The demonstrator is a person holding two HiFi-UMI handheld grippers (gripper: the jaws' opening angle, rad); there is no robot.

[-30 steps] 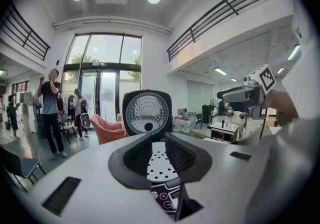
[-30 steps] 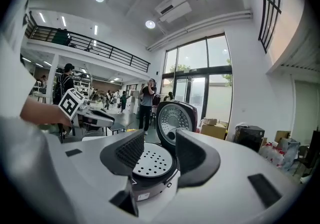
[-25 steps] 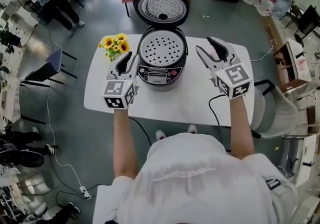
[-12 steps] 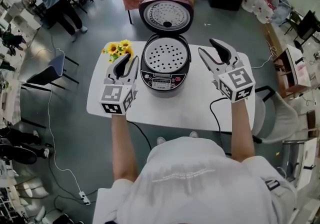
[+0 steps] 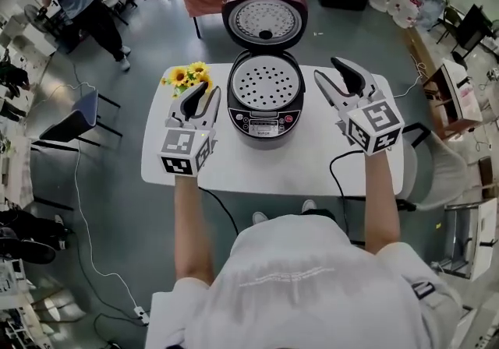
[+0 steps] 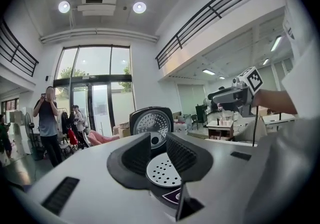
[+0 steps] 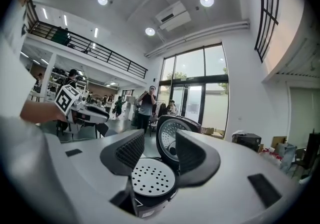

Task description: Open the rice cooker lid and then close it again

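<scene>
Head view: the rice cooker [image 5: 265, 102] sits mid-table on the white table [image 5: 312, 168], its lid [image 5: 265, 19] standing wide open behind the pot. The left gripper [image 5: 204, 98] hovers just beside it near the sunflowers [image 5: 185, 76]; the right gripper [image 5: 329, 73] flanks the other side, neither touching.

Left gripper view: ribbed pads [image 6: 137, 155] stand slightly apart, empty, the perforated tray showing through the gap.

Right gripper view: jaws wider apart, nothing between them, cooker and raised lid straight ahead.

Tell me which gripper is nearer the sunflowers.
The left gripper: it is right beside the sunflowers, while the right gripper is on the rice cooker's far side.
</scene>
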